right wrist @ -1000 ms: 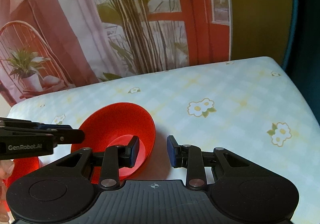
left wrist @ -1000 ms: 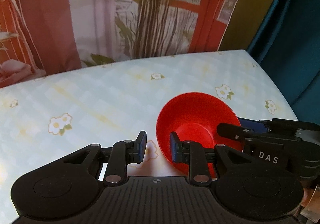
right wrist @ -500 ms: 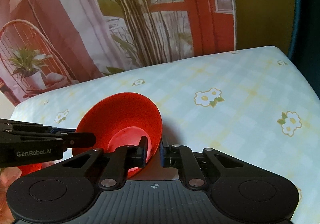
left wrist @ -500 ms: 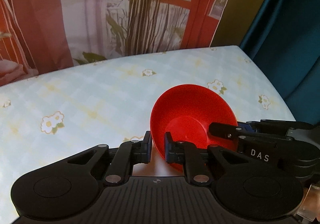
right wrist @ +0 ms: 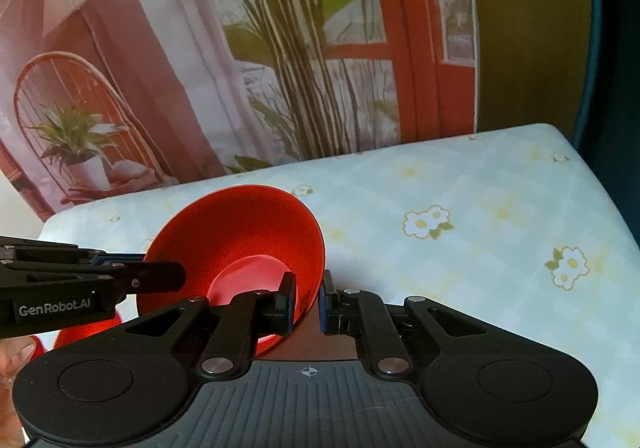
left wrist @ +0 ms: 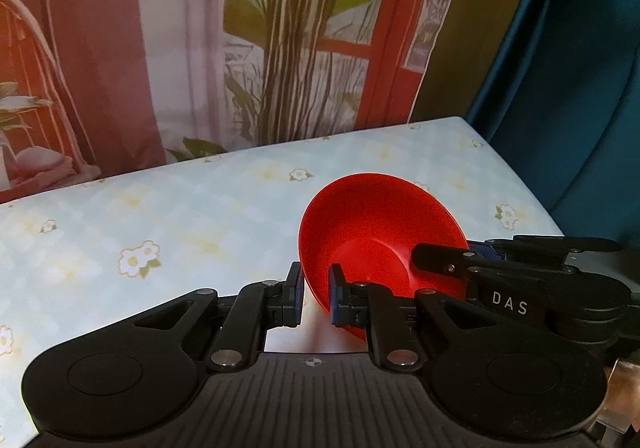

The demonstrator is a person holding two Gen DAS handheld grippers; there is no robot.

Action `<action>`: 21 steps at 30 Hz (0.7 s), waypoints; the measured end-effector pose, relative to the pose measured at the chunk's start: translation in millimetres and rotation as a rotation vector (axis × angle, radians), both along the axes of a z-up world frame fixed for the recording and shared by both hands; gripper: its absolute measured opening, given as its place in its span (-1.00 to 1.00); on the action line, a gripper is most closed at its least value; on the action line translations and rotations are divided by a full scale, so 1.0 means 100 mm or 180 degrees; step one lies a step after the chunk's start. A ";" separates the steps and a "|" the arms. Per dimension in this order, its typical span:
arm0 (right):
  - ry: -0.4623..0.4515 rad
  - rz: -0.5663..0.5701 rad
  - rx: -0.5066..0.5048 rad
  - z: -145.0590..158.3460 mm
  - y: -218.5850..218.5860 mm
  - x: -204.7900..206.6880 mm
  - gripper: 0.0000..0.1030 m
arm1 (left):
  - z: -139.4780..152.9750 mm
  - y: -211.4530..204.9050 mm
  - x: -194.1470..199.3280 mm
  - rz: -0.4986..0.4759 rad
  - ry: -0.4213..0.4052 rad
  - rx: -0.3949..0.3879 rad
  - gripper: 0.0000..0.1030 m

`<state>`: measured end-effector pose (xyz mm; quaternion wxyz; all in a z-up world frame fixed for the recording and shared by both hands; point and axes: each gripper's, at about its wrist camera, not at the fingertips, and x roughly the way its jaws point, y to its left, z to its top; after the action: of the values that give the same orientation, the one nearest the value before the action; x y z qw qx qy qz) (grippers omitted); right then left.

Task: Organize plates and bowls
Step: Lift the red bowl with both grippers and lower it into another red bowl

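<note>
A red bowl hangs tilted a little above the flowered tablecloth, held from two sides. My left gripper is shut on its near-left rim, one pad inside and one outside. Coming in from the right, my right gripper pinches the opposite rim. In the right wrist view the same bowl sits left of centre. There my right gripper is shut on its right rim, and my left gripper reaches in from the left.
Another red dish lies low at the left, mostly hidden under the left gripper. A person's fingers show at the left edge. The tablecloth ends at a printed backdrop behind and a dark teal curtain to the right.
Both grippers went from open around the bowl's rim to shut on it. Since then the bowl has risen off the table with them.
</note>
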<state>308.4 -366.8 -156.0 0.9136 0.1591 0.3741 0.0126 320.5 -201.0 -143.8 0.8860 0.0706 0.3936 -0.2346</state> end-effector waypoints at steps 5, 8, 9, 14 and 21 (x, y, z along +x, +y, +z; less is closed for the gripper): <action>-0.0057 0.0045 -0.0045 0.15 0.13 -0.07 -0.80 | 0.09 0.12 -0.12 0.0036 -0.0052 -0.0046 -0.74; -0.0083 0.0066 -0.0073 0.23 0.22 -0.11 -0.79 | 0.13 0.21 -0.20 0.0053 -0.0076 -0.0077 -0.73; -0.0089 0.0074 -0.0080 0.26 0.25 -0.12 -0.80 | 0.14 0.21 -0.22 0.0063 -0.0085 -0.0083 -0.73; -0.0109 0.0118 -0.0108 0.36 0.41 -0.16 -0.80 | 0.19 0.36 -0.33 0.0105 -0.0129 -0.0121 -0.73; -0.0131 0.0196 -0.0155 0.47 0.64 -0.21 -0.80 | 0.25 0.59 -0.45 0.0163 -0.0174 -0.0186 -0.73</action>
<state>287.1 -303.1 -109.3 0.9238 0.1249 0.3601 0.0349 275.7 -142.4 -118.4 0.9039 0.0409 0.3639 -0.2212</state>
